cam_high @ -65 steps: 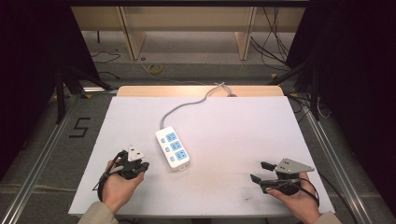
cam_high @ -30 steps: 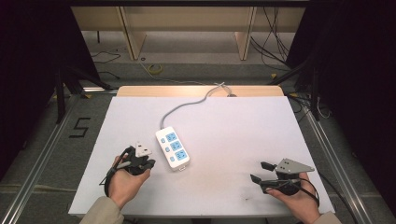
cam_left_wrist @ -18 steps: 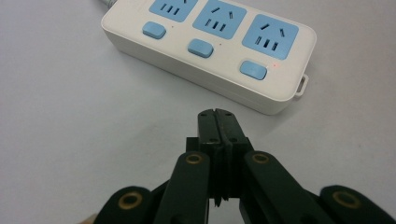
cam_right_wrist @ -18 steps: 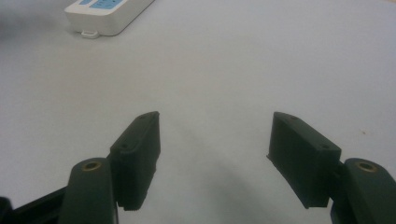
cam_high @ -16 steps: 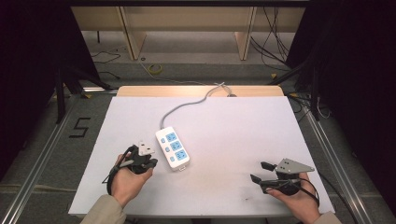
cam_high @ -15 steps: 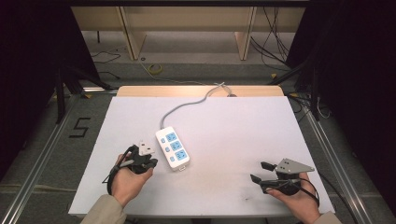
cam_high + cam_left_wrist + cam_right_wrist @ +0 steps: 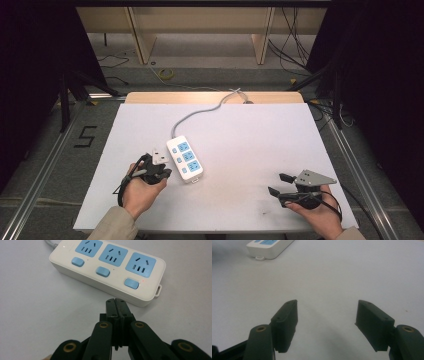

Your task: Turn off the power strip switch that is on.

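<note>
Three sockets: a white power strip [image 7: 185,159] is lying slightly left of the desk's [image 7: 250,130] middle, its blue socket faces and three blue switches turned up.
Cord: the grey cable [image 7: 200,114] is running from the strip's far end to the desk's far edge, where it is dropping out of sight.
Left gripper [image 7: 116,305]: its jaws are pressing together with nothing between them, tips pointing at the strip's long side near its tabbed end, just beside it; whether they are touching it is hard to tell.
Left hand [image 7: 141,189]: it is sitting near the desk's near-left corner, and the forearm is being cut off by the bottom edge of the high view.
Right gripper [image 7: 325,315]: its jaws are standing wide apart over bare desk, holding nothing, near the near-right corner.
Right gripper view: the strip's tabbed end [image 7: 268,246] is being cropped at the top left corner, blurred.
Right hand [image 7: 320,212]: it is partly hiding the tool's body.
</note>
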The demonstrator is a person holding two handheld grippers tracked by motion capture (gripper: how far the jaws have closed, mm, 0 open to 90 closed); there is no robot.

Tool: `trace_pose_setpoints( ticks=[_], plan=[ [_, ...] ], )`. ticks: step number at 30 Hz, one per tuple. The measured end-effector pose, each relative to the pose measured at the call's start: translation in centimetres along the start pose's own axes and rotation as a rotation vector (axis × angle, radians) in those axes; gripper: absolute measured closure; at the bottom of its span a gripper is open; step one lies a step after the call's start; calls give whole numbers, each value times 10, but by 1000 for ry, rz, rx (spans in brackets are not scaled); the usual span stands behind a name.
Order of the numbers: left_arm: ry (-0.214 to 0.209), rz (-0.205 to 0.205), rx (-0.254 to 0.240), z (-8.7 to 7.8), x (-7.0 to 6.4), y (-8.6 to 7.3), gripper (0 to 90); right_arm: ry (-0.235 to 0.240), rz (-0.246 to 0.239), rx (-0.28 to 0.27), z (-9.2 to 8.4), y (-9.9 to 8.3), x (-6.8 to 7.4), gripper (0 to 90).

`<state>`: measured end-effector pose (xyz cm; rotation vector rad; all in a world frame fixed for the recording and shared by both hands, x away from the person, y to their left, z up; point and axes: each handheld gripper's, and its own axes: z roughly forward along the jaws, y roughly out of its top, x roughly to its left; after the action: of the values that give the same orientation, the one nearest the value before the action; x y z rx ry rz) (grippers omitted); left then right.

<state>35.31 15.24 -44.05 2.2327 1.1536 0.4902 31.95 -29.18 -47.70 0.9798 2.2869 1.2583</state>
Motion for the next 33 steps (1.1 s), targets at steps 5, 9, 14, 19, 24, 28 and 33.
trace_pose_setpoints(
  ticks=[5, 9, 14, 19, 24, 28, 33],
  plan=[
    [-2, -1, 3, 2, -1, 3, 896, -1, 0, 0, 0, 0, 0, 347],
    [-5, 3, 3, 3, -2, 5, 896, -1, 1, 0, 0, 0, 0, 348],
    [-8, 3, 5, 5, -3, 8, 896, -1, 1, 0, 0, 0, 0, 348],
    [-13, 10, 12, 7, -3, 11, 896, 0, 1, -1, 0, 0, 0, 348],
    [-17, 10, 17, 9, -4, 14, 895, 1, 2, -1, 0, 0, 0, 348],
    [-22, 15, 22, 9, -5, 16, 896, 0, 1, -2, 0, 0, 0, 348],
    [-23, 25, 24, 11, -6, 18, 896, 1, 1, 0, 0, 0, 0, 348]
  ],
)
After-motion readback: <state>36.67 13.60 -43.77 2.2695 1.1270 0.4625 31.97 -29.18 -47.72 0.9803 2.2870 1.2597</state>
